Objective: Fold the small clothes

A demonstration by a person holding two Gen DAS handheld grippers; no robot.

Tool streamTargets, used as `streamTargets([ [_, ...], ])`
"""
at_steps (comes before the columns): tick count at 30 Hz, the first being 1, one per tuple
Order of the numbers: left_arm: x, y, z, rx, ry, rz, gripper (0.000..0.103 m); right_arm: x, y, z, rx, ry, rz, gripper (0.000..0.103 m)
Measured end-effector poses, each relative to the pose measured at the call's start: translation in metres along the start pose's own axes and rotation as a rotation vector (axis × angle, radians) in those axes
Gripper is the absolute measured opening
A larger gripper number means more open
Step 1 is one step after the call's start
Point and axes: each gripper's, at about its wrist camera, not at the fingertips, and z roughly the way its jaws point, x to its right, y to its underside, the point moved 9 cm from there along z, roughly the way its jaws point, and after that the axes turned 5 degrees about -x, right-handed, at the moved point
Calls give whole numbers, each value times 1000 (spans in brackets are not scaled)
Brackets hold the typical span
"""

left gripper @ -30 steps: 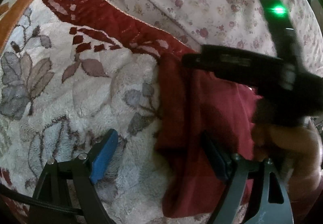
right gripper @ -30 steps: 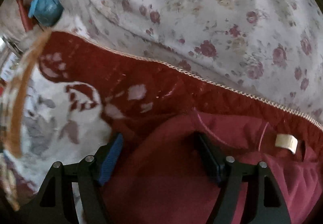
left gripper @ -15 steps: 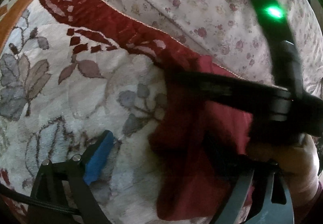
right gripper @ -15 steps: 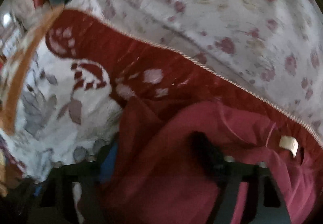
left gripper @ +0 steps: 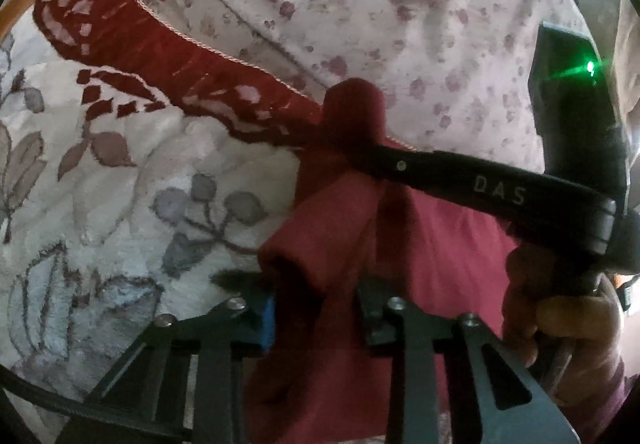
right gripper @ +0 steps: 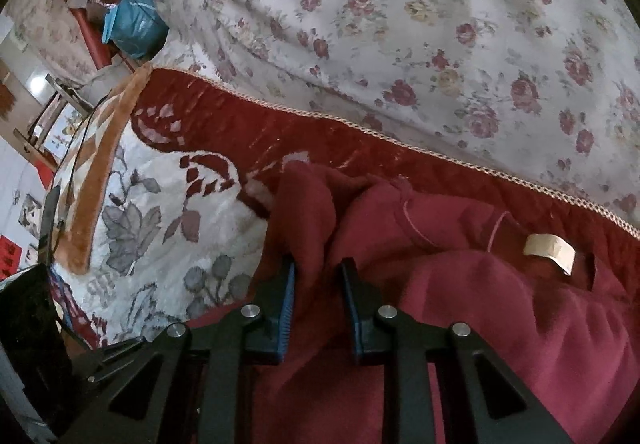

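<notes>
The red garment (right gripper: 500,324) lies bunched on the blanket (right gripper: 160,228) on the bed, its length running from the near edge toward the blanket's red border. Both hand-held grippers have just been closing. The right hand-held gripper (right gripper: 318,304) pinches a raised fold of it; the left hand-held gripper (left gripper: 316,318) clamps another fold. Only the right view shows the label (right gripper: 550,250); only the left shows the hand (left gripper: 568,328) gripping the right tool.

A bedroom: floral bedsheet (right gripper: 400,24), plush blanket (right gripper: 160,212) (leaf-patterned).
</notes>
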Motion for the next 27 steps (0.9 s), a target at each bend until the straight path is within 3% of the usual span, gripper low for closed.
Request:
streamTargets([
  [3, 6, -1, -7, 20, 20, 22, 28, 2, 0, -7, -1, -23, 33, 25],
  [4, 9, -1, -9, 26, 25, 30, 27, 3, -1, -9, 1, -30, 50, 36],
  [5, 11, -2, -9, 31, 28, 38, 27, 6, -2, -14, 2, -29, 79, 58],
  [7, 13, -2, -12, 37, 31, 48, 26, 6, -3, -19, 7, -30, 99, 76],
  [12, 17, -3, -15, 45, 37, 61, 26, -8, -5, -9, -47, -21, 72, 85],
  [19, 22, 0, -16, 44, 41, 84, 26, -27, -12, 34, -166, 64, -28, 86],
  [21, 21, 1, -16, 35, 38, 86, 26, -22, -13, 42, -171, 122, -45, 71],
  [22, 20, 1, -15, 30, 34, 88, 26, -18, -14, 41, -155, 142, -44, 47],
  [23, 19, 1, -16, 22, 27, 89, 26, -14, -13, 41, -145, 141, -41, 40],
  [24, 17, 0, -15, 12, 16, 87, 30, -12, -13, 37, -124, 109, -28, 39],
  [26, 9, 0, -14, -1, -21, 73, 66, -9, -14, 28, -89, 101, -30, 34],
  [27, 4, -2, -14, 7, -42, 56, 72, -7, -14, 23, -76, 105, -38, 34],
])
